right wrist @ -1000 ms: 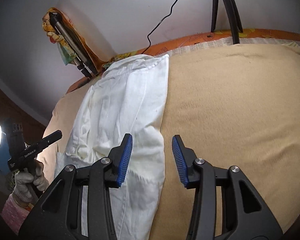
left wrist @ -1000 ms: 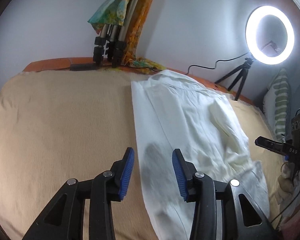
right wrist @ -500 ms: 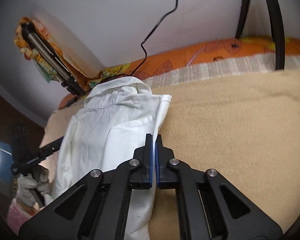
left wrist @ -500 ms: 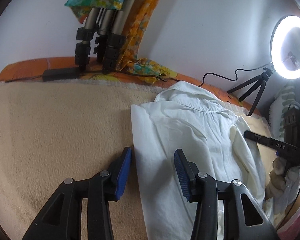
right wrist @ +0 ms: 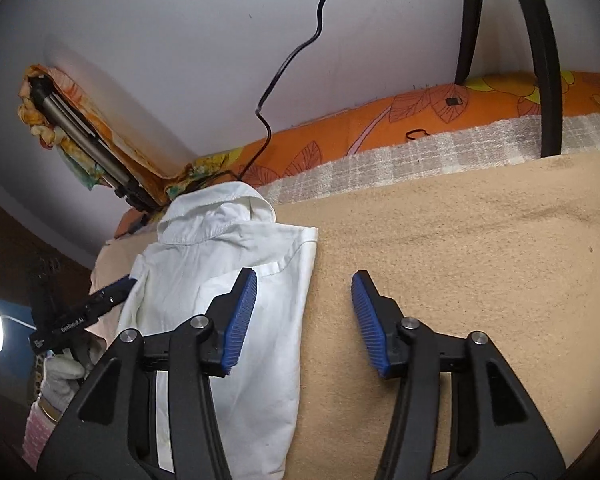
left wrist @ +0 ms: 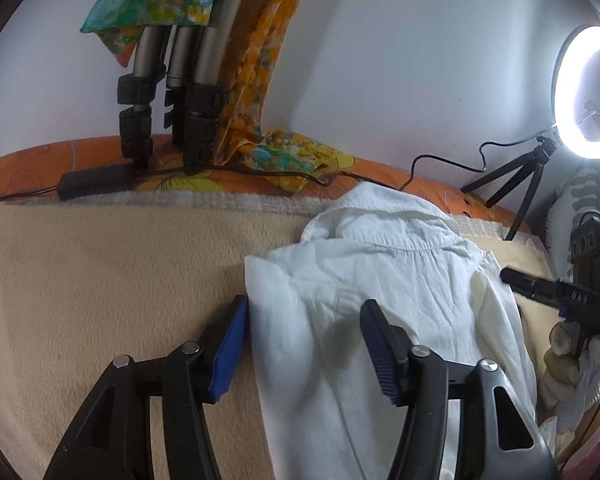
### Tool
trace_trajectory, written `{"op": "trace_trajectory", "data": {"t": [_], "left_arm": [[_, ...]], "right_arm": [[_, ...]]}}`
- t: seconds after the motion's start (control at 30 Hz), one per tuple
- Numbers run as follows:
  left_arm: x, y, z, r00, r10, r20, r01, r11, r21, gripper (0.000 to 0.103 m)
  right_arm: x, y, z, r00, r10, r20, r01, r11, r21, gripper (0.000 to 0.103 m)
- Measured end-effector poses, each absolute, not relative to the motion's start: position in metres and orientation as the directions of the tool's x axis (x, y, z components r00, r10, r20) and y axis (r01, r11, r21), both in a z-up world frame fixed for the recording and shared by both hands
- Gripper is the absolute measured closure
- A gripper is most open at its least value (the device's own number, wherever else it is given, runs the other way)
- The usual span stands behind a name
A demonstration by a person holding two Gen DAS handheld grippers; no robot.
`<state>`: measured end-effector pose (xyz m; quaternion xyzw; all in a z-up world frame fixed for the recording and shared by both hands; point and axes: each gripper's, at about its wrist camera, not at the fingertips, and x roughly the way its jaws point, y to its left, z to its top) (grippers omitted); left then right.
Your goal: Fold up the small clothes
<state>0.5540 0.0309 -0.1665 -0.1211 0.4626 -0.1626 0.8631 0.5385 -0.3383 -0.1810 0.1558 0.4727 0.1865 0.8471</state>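
A small white collared shirt (left wrist: 380,280) lies folded into a long strip on the tan blanket (left wrist: 100,280), collar toward the wall. My left gripper (left wrist: 304,340) is open and straddles the shirt's left folded edge near the shoulder. In the right wrist view the shirt (right wrist: 228,264) lies at the left. My right gripper (right wrist: 304,316) is open and straddles the shirt's right edge, its left finger over the cloth and its right finger over bare blanket. Each gripper shows in the other's view, held by a gloved hand.
Tripod legs (left wrist: 172,92) draped with a flowered cloth stand at the wall with a black power brick (left wrist: 96,182). A lit ring light (left wrist: 588,92) on a small tripod stands at the right. An orange flowered sheet (right wrist: 420,120) and a cable (right wrist: 292,60) run along the wall.
My right gripper was shut on the shirt's edge half a second ago and has opened. Both grippers have moved forward along the shirt toward the collar.
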Motion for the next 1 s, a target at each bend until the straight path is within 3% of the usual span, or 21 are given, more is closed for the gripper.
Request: {"op": "trace_trajectory", "data": {"t": [0.03,0.07,0.1,0.13,0.17,0.2,0.27,1.0], "left_arm": [[0.557,0.030,-0.167,0.522,-0.386,-0.761,0.161,0.921,-0.356,0.051],[0.559,0.029,-0.168,0.525,-0.375,-0.764,0.154,0.925,-0.349,0.067],[0.561,0.028,-0.169,0.526,-0.367,-0.767,0.146,0.928,-0.344,0.076],[0.563,0.028,-0.169,0.529,-0.365,-0.766,0.141,0.928,-0.345,0.080],[0.564,0.028,-0.170,0.524,-0.380,-0.762,0.147,0.922,-0.359,0.093],[0.566,0.028,-0.172,0.515,-0.386,-0.765,0.148,0.919,-0.365,0.096],[0.565,0.032,-0.170,0.520,-0.396,-0.756,0.147,0.914,-0.378,0.101],[0.484,0.054,-0.062,0.625,-0.481,-0.614,0.235,0.867,-0.439,0.103]], "right_arm": [[0.540,-0.335,-0.183,0.477,0.455,-0.752,-0.172,0.887,0.428,0.051],[0.540,-0.332,-0.182,0.489,0.447,-0.749,-0.181,0.892,0.414,0.051],[0.542,-0.328,-0.182,0.486,0.447,-0.751,-0.189,0.893,0.409,0.051],[0.543,-0.325,-0.182,0.493,0.441,-0.750,-0.190,0.896,0.402,0.059],[0.544,-0.324,-0.182,0.498,0.430,-0.753,-0.188,0.901,0.391,0.067],[0.546,-0.322,-0.183,0.501,0.417,-0.759,-0.186,0.908,0.376,0.095],[0.548,-0.319,-0.187,0.482,0.428,-0.764,-0.189,0.903,0.386,0.100],[0.463,-0.307,-0.065,0.623,0.455,-0.636,-0.320,0.890,0.324,0.100]]}}
